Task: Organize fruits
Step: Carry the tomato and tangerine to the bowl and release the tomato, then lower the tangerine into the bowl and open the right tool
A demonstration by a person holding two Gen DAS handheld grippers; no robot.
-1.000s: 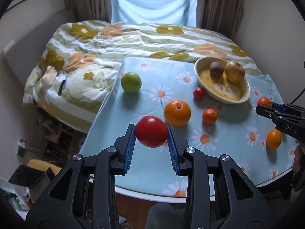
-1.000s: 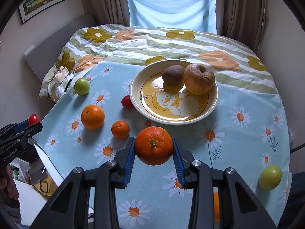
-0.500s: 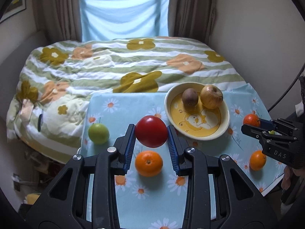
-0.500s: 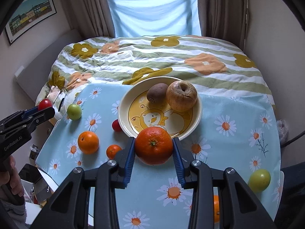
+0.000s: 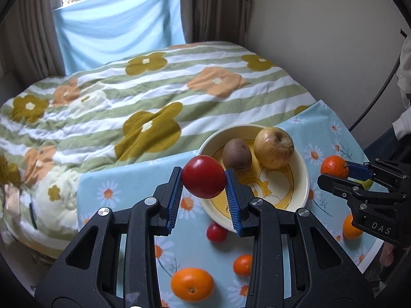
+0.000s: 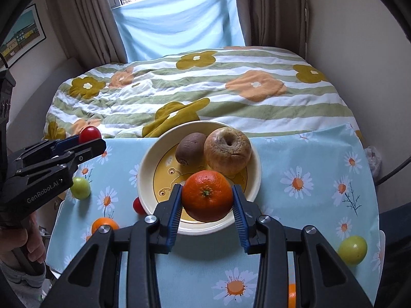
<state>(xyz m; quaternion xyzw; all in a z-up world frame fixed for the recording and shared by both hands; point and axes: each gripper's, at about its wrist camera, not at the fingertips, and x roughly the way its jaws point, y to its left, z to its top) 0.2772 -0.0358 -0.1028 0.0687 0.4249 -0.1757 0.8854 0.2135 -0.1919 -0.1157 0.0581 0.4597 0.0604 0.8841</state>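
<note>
My left gripper (image 5: 204, 179) is shut on a red tomato (image 5: 203, 176) and holds it in the air just left of the yellow bowl (image 5: 301, 165). My right gripper (image 6: 206, 195) is shut on an orange (image 6: 207, 195), held over the near rim of the bowl (image 6: 146, 169). A kiwi (image 5: 236, 155) and a brownish apple (image 5: 273, 146) lie in the bowl. In the right wrist view the left gripper (image 6: 88, 141) with its tomato (image 6: 89, 133) shows at the left. In the left wrist view the right gripper (image 5: 336, 173) with its orange (image 5: 334, 168) shows at the right.
On the daisy tablecloth (image 6: 308, 154) lie a small red tomato (image 5: 216, 232), a large orange (image 5: 192, 284), a small orange (image 5: 242, 264), another orange (image 5: 350, 227), and two green fruits (image 6: 80, 188) (image 6: 352, 249). A flowered bed (image 6: 205, 89) stands behind the table.
Both grippers have moved forward toward the bowl with their fruits held. The left one swung right, so the bowl now sits beside its tomato.
</note>
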